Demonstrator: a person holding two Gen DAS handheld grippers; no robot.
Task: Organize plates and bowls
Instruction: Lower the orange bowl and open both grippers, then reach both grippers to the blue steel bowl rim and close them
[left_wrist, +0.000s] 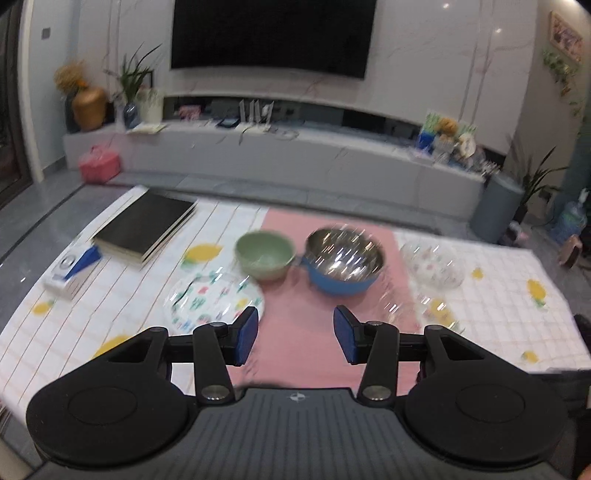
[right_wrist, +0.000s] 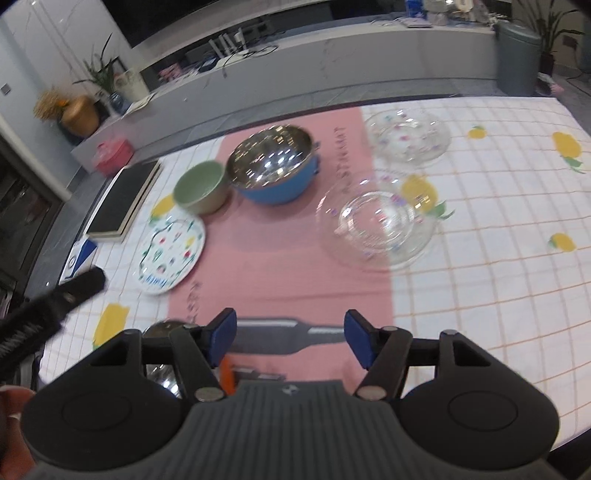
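With both the left gripper (left_wrist: 295, 334) and right gripper (right_wrist: 290, 338) half open and empty, guard against slips: the smooth glass bowl (right_wrist: 376, 218) nested in its plate (right_wrist: 373, 254) at right, the glossy steel bowl (right_wrist: 271, 162) far centre, and the ceramic green bowl (right_wrist: 201, 186) offer curved, slick rims.

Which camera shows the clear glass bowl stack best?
The right wrist view: the clear glass bowl stack sits near centre, nested rims visible. The left wrist view shows only faint, blurred glints of it by its right pad.
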